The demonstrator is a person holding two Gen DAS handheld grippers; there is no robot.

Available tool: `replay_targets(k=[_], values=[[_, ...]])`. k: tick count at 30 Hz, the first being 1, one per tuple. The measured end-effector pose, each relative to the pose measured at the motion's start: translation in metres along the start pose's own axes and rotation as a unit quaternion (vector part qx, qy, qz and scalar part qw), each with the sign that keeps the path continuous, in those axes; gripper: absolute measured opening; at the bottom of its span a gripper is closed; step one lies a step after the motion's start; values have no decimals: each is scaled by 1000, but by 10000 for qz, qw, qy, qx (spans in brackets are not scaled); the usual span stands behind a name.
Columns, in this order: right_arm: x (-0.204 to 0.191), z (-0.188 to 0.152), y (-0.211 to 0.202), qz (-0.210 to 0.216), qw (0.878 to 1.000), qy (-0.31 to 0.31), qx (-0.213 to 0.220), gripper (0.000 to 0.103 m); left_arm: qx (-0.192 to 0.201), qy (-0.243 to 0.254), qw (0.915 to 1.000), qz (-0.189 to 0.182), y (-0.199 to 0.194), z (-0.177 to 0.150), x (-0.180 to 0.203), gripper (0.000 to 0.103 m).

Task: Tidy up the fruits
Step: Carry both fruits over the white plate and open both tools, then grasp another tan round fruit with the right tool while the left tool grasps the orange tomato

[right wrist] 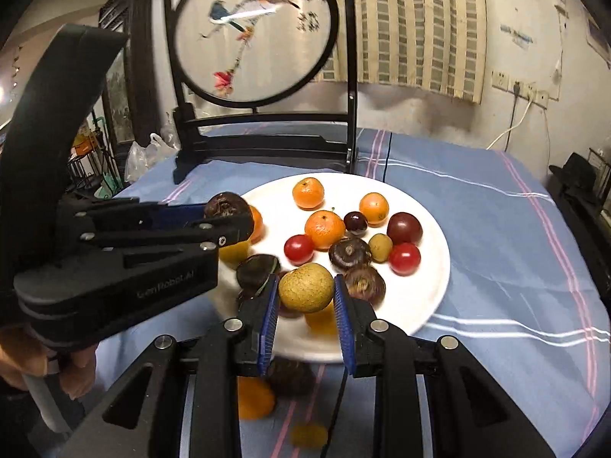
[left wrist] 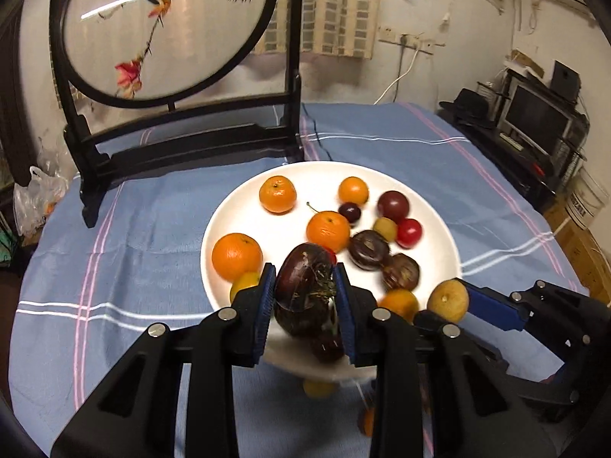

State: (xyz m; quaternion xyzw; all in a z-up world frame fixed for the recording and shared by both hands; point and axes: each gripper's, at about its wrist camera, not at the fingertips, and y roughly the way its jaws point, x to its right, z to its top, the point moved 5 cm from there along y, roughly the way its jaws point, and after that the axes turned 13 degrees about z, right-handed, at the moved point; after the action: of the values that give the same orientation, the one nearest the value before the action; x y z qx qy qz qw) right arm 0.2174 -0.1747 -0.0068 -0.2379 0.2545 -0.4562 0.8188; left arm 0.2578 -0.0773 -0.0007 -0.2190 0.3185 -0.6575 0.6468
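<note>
A white plate (left wrist: 244, 206) on the blue cloth holds several small oranges, red tomatoes, dark brown round fruits and yellowish ones. My left gripper (left wrist: 305, 286) is shut on a dark purple-brown fruit (left wrist: 303, 305), held above the plate's near rim. My right gripper (right wrist: 305, 294) is shut on a yellow-brown fruit (right wrist: 305, 290), also over the plate (right wrist: 424, 297). Each gripper shows in the other's view. The right gripper (left wrist: 454, 305) with its yellow fruit (left wrist: 448, 300) is at the right. The left gripper (right wrist: 229, 217) with its dark fruit (right wrist: 225, 202) is at the left.
A round embroidered screen in a black stand (left wrist: 183, 145) stands behind the plate. Loose orange fruits (right wrist: 254, 399) lie on the cloth in front of the plate. Plastic bags (left wrist: 38, 194) are off the table's left edge, a television (left wrist: 534, 118) to the right. A hand (right wrist: 76, 362) grips the left handle.
</note>
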Motion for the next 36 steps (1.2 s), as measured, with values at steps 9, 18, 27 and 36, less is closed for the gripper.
replay_targets(k=[9,18,27,36], values=[[16,3,12,-128,9997,161,142,57,334,-180,9989,260,-4,3,-10,71],[10,-27,-20,-24,9991,417,-15,64,261,-217,9992,207,-36,-31,-13,90],[-7,-82,-53,-76,9989,294,-366,65,-118,-322,9993,152,-48,-102,-22,91],[-3,-113,-29,-378,9922,398,-1117,57,-370,-327,9987,140,-36,-131,-27,91]])
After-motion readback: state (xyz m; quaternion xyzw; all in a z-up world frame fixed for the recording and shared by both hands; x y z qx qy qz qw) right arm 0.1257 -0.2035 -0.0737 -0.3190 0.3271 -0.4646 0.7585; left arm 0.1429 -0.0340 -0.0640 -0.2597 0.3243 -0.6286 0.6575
